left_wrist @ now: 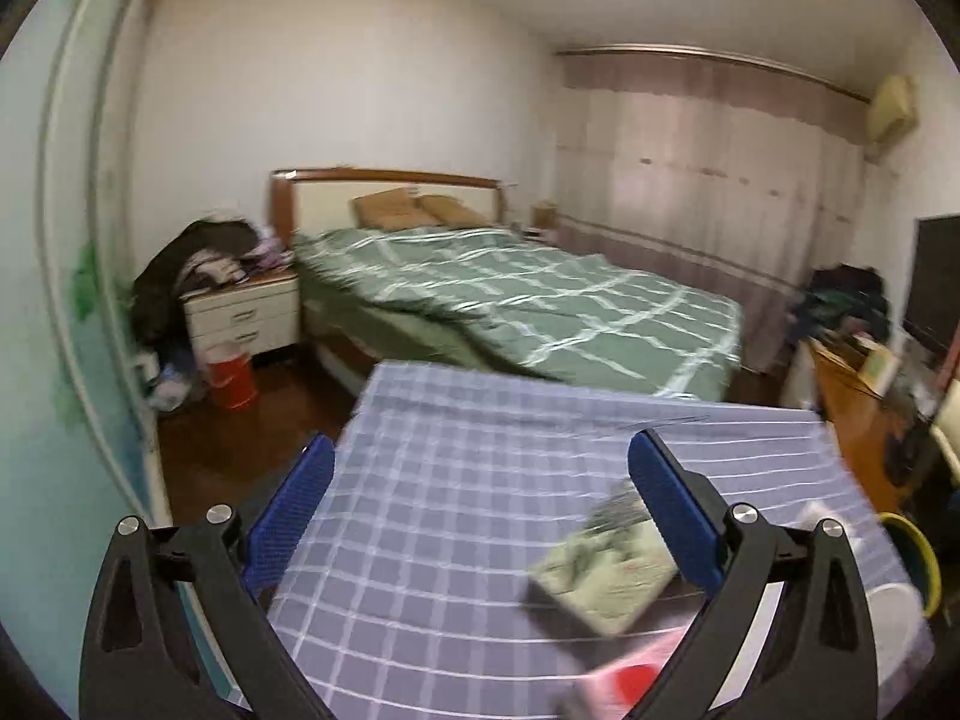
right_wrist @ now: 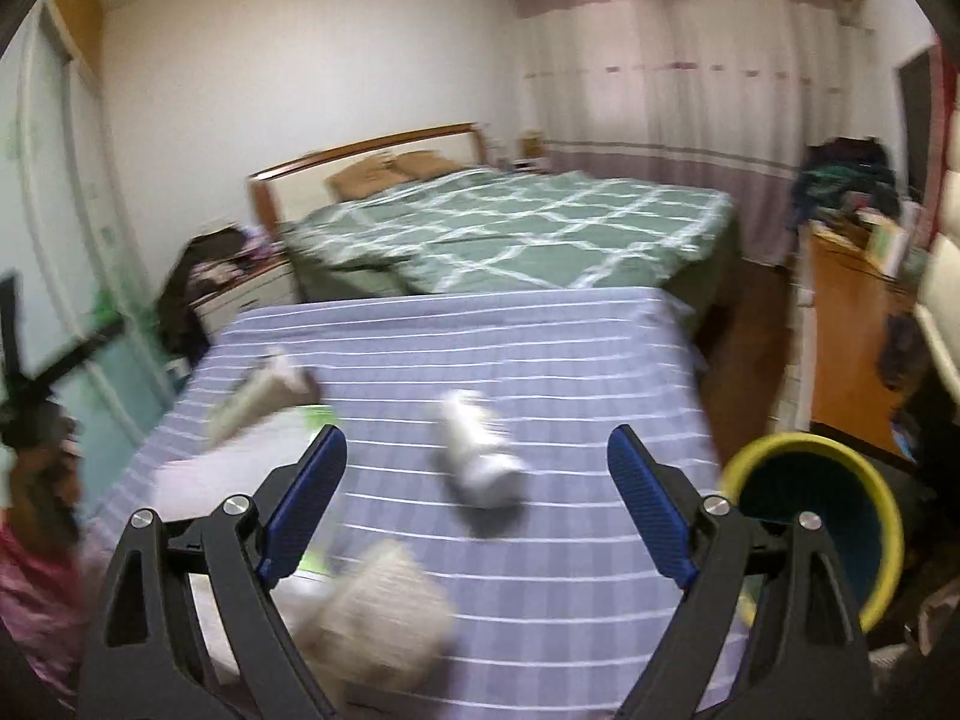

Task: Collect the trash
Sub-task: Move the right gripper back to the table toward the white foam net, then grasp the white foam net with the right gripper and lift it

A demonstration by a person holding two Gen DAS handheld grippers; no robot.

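While both grippers hang spread wide and empty over the checked desk (right_wrist: 540, 540), a white roll (right_wrist: 480, 456) lies between the right gripper (right_wrist: 477, 441) jaws, a pale carton (left_wrist: 606, 570) beside the left gripper (left_wrist: 480, 450) right finger.

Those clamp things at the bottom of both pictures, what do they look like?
Both match: the left gripper and right gripper each have two black plastic arms with triangular cut-outs and silver round bolts, ending in blue textured pads. No cables or markings show.
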